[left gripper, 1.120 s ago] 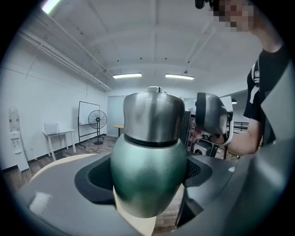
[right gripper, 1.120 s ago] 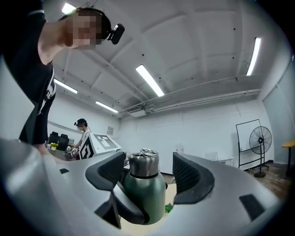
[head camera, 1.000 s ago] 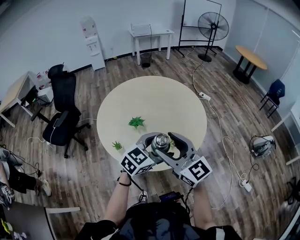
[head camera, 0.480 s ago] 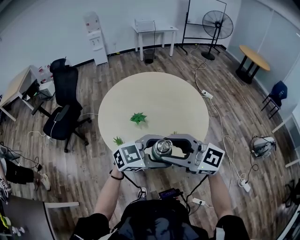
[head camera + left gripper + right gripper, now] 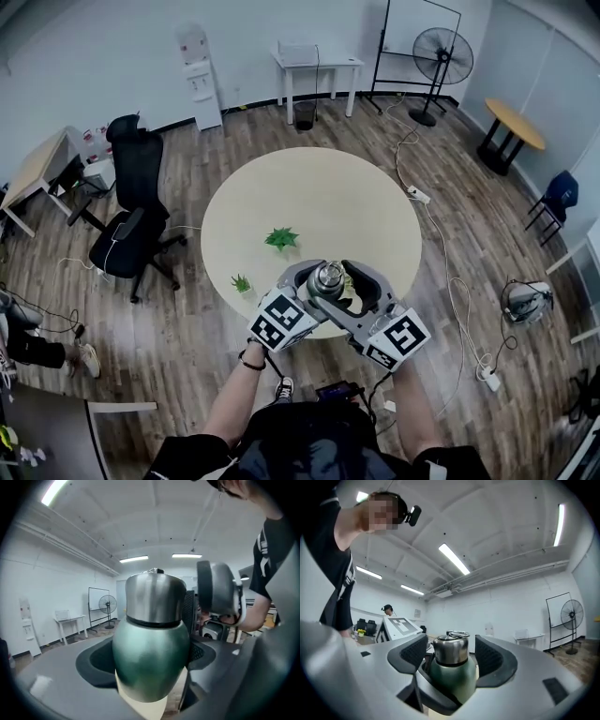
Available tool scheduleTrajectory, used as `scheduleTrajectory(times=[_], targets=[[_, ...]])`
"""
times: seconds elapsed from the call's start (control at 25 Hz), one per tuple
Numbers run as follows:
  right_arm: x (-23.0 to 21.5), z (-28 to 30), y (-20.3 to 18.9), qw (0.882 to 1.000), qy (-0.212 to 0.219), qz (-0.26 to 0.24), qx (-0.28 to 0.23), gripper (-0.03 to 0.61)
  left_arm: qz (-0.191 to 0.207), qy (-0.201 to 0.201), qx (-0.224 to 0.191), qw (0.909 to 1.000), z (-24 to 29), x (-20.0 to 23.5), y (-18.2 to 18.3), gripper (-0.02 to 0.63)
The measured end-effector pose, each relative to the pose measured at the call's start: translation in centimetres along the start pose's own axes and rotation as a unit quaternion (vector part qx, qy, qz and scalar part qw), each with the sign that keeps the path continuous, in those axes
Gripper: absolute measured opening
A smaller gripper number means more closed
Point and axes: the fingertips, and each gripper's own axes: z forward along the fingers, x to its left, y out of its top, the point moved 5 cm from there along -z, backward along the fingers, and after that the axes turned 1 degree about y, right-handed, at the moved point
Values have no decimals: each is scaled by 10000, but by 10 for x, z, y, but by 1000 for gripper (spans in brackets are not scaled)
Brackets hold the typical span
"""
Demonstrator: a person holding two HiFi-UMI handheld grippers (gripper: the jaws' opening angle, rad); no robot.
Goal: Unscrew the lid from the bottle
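**Bottle** [image 5: 452, 679]: rounded green body with a dull sheen, topped by a brushed-steel lid [image 5: 154, 597] with a wire loop. It is held upright over the near edge of the round cream worktop [image 5: 309, 192], its body clamped in the left claw [image 5: 150, 660]. The right claw [image 5: 452, 654] is set around the lid, its jaws opening and its ribbed dark pads clear of the metal.

**Risk:** the smooth steel may be slipped over under a light closing. The body may also be turned within the left claw, leaving the lid seated.
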Motion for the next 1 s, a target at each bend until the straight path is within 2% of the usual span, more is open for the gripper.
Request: scheduleTrajectory(times=[0.08,0.12,0.2,0.28,0.36,0.52,0.6,0.68,0.8,0.84,1.0], targets=[[0,4,-10,9989,-356,-192,252,318,39,271,104,9996,4,-3,-2,393],[0,4,-13,9982,-469,-227,304,288,39,335,106,9994,6,-5,-2,393],[1,3,-12,9985,-451,-195,246,262,24,218,33,9998,5,-9,-2,393],[5,3,-7,9994,-61,-278,176,261,73,-204,-64,9997,-1,-11,1,393],[9,-1,1,9975,604,-365,101,261,188,-816,-176,9963,-7,-18,8,393],[20,-9,17,9799,1979,-249,12,261,538,-2119,-292,9754,-24,-35,19,393],[23,-8,20,9747,2233,-116,23,261,612,-2395,-278,9686,-30,-37,20,393],[19,-5,18,9802,1978,71,-8,271,504,-2180,-345,9740,-28,-31,19,393],[12,1,9,9932,1158,81,26,347,226,-1173,-376,9921,-18,-14,11,393],[12,3,4,9963,857,-11,116,347,197,-799,-310,9961,-15,-10,8,393],[8,7,-12,9987,-164,-176,448,327,243,185,108,9995,-4,-3,-3,393]])
